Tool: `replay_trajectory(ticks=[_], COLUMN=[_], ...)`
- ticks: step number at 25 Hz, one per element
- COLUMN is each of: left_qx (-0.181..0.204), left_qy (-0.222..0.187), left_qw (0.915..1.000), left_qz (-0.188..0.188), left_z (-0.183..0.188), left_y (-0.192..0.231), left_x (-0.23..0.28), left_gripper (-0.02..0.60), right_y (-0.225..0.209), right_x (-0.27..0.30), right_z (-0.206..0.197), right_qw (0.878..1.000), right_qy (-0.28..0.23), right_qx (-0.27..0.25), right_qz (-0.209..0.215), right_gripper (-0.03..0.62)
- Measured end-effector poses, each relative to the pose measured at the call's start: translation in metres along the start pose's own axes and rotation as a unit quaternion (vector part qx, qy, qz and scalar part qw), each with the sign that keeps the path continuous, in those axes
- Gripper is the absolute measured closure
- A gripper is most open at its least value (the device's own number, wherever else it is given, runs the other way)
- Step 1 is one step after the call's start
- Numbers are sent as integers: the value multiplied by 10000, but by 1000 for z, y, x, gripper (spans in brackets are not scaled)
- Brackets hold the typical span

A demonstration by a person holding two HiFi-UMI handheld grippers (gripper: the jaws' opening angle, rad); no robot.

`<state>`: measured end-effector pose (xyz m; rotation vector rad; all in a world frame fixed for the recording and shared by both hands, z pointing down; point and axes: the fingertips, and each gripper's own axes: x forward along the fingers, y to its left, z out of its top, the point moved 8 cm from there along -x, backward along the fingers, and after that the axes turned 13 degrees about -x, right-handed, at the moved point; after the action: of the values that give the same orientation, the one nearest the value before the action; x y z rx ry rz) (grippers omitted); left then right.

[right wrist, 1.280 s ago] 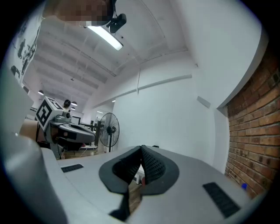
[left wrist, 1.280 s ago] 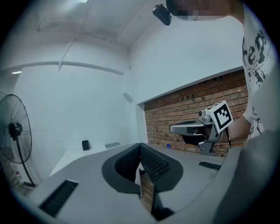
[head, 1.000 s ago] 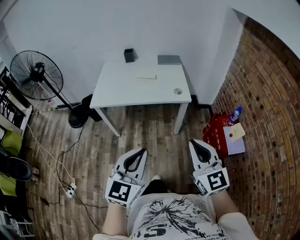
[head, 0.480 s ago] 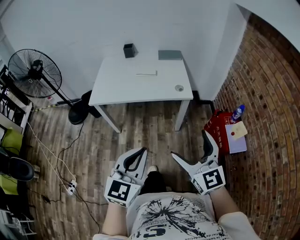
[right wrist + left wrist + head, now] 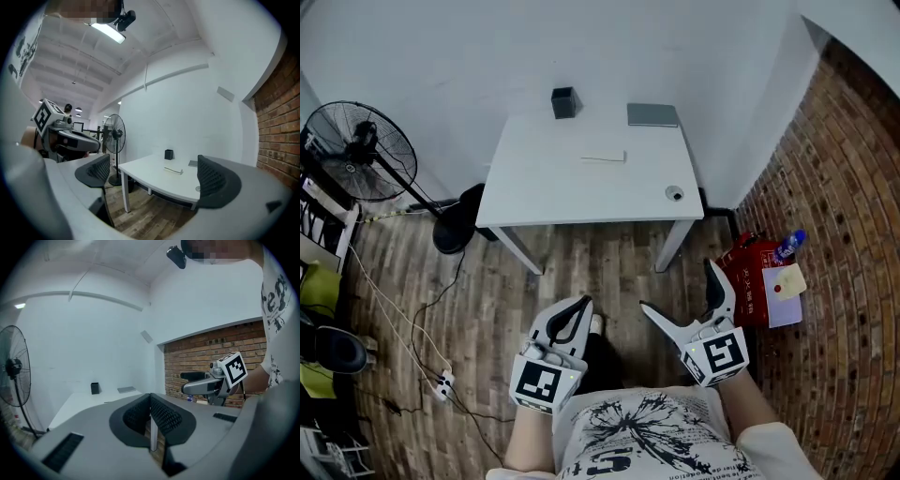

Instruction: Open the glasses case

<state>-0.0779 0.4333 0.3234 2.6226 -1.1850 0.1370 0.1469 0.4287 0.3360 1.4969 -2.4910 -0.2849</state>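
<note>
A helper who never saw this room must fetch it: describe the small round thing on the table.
Find the white table against the white wall. Near its front corner toward the brick wall lies the small round thing. It is the only round item; the black box, grey slab and white strip sit farther back.

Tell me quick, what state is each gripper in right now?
Left gripper: shut, holding nothing.
Right gripper: jaws opening wide, nothing between them.
</note>
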Motion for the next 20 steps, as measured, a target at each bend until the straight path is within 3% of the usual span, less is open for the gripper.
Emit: replay_trajectory(ticks=[4,7,15,20], left_qx=[-126,-28,10,-61], left_qy=[-176,178,-42,396], left_qw=[9997,9998,9985,9972], left_qz=[-59,-61,-539,-637], left_z=[22,42,82,90], left_y=[68,123,247,297], left_x=[39,65,143,174], left_gripper=[568,568,568,568], right_y=[-12,-24,-50,-60], right_x=[78,139,291,347], right_z=[4,10,19,16], right_qw=[9999,9997,9974,9954], right_qy=[131,233,485,724], right_qx=[-8,43,249,278], right_qz=[25,-111,-482,-555], right_gripper=[8,8,8,8])
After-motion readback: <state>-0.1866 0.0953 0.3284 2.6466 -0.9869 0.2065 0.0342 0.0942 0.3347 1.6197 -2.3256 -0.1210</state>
